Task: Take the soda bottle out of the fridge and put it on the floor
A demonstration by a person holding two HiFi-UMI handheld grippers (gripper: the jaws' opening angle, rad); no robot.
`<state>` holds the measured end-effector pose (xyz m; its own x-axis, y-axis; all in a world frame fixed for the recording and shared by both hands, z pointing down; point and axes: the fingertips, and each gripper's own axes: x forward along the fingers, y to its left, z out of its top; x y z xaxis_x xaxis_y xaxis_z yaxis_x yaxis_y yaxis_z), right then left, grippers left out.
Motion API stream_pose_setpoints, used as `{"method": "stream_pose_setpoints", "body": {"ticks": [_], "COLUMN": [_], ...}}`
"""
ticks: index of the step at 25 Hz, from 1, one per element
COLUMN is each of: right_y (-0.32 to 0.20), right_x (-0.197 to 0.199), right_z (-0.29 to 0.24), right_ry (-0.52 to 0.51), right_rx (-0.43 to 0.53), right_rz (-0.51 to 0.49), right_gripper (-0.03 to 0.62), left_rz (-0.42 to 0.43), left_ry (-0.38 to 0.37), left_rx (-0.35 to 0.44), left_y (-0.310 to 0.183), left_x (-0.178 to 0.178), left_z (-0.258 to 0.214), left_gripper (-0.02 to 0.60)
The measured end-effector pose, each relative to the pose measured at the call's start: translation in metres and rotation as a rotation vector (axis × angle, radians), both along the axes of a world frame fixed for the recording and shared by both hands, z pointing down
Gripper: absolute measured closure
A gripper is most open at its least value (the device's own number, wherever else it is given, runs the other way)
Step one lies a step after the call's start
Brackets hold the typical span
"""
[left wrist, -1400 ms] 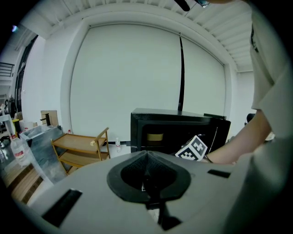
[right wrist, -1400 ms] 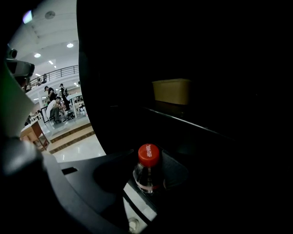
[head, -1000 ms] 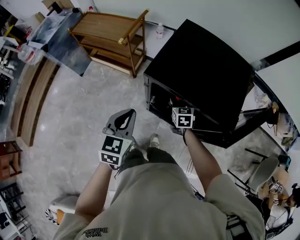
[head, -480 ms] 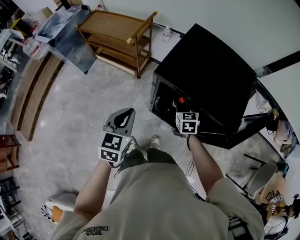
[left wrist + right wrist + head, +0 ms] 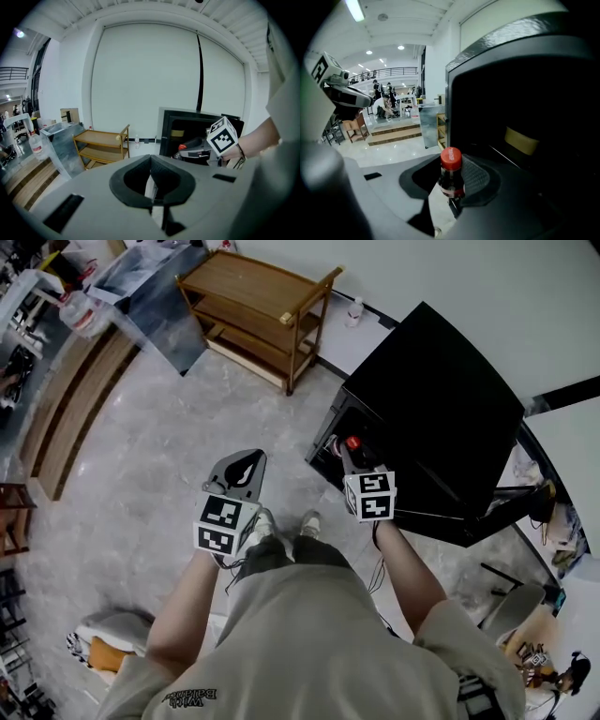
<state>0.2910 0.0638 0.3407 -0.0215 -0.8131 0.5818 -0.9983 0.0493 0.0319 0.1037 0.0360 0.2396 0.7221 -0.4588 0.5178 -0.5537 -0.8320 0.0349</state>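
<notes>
Right gripper (image 5: 355, 455): fingers (image 5: 476, 178) clamped on the neck of the soda bottle (image 5: 451, 174), its red cap standing above them. A second before, this gripper reached into the dark mouth of the black fridge (image 5: 433, 390). It had since drawn back and risen, so the bottle hung just at the opening, above the floor (image 5: 150, 465). Left gripper (image 5: 241, 472): fingers (image 5: 179, 183) together at the tips, nothing between them, held over the floor much as before and well apart from the bottle. Just right of the right fingers: the fridge's front frame, with a yellow label (image 5: 522, 140) inside. Below them: the person's shoes (image 5: 308, 521). Beyond the left fingers: a wooden shelf cart (image 5: 262, 301) and a small bottle (image 5: 354, 310) by the wall.
</notes>
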Motion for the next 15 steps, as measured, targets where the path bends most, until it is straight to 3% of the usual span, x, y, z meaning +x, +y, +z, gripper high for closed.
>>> {"method": "stream_pose_setpoints", "body": {"ticks": [15], "right_y": [-0.057], "right_x": [-0.130], "right_z": [0.010], "right_ry": [-0.002], "right_rx": [-0.049], "right_rz": [-0.274], "right_gripper": [0.482], "left_rz": [-0.190], "left_ry": [-0.017], "left_rx": [-0.018], "left_y": [-0.038], "left_x": [-0.107], "left_z": [0.015], "left_gripper": [0.575]}}
